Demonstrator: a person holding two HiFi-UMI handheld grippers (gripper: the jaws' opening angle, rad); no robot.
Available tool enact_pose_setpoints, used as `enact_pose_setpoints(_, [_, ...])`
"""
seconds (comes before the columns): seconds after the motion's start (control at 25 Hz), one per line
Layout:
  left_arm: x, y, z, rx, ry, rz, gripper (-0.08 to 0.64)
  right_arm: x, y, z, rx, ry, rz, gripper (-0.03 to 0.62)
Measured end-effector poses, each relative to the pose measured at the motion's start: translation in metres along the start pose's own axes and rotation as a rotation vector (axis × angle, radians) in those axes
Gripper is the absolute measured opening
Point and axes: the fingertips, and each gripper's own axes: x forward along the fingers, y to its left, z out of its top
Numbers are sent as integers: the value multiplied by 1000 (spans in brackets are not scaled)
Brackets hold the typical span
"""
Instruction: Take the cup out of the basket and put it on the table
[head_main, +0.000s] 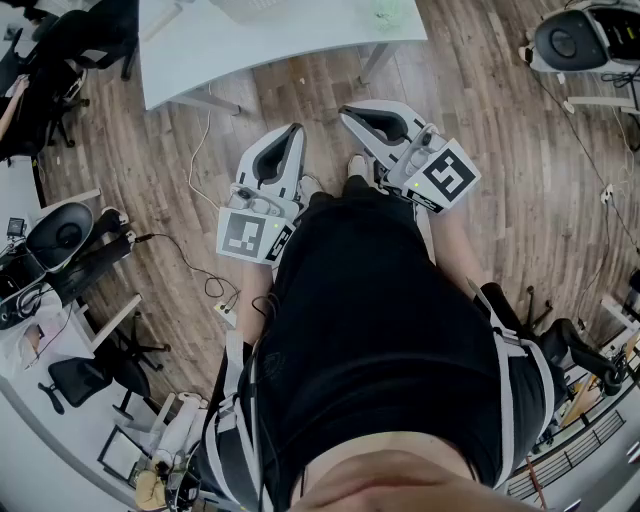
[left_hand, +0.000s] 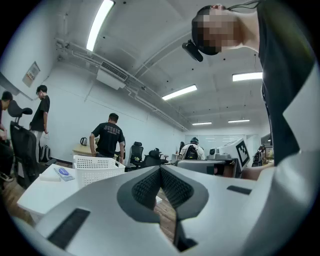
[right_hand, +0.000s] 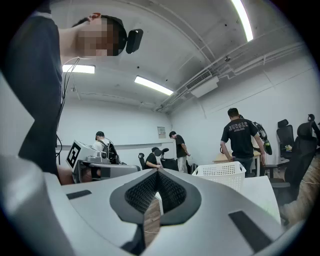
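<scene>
Left gripper (left_hand: 160, 172) and right gripper (right_hand: 158, 174) both pressed closed, holding nothing, held low over the brown wooden floor (head_main: 300, 90). White perforated plastic basket (left_hand: 97, 170) sits on the white table (left_hand: 40, 192) ahead; the cup can't be made out.

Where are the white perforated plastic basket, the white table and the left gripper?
white perforated plastic basket (left_hand: 97, 175), left gripper view, front wall.
white table (left_hand: 39, 191), left gripper view, bare top.
left gripper (left_hand: 160, 169), left gripper view, where its closed jaw tips meet.

Open-plan office: long white-topped table (head_main: 270, 35) at twelve o'clock, black swivel chair (head_main: 72, 378) at eight, brown wood-plank floor (head_main: 540, 200).
</scene>
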Motion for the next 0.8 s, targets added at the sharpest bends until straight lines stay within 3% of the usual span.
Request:
enact_pose_setpoints(0.32, [6,4,5,7,-11,-2,18,1,-11,1,-2,2,-14,18])
enact_pose_setpoints(0.8, [13,0,1,8,-4,20,18,-3,-9,-6,5,20,29,18])
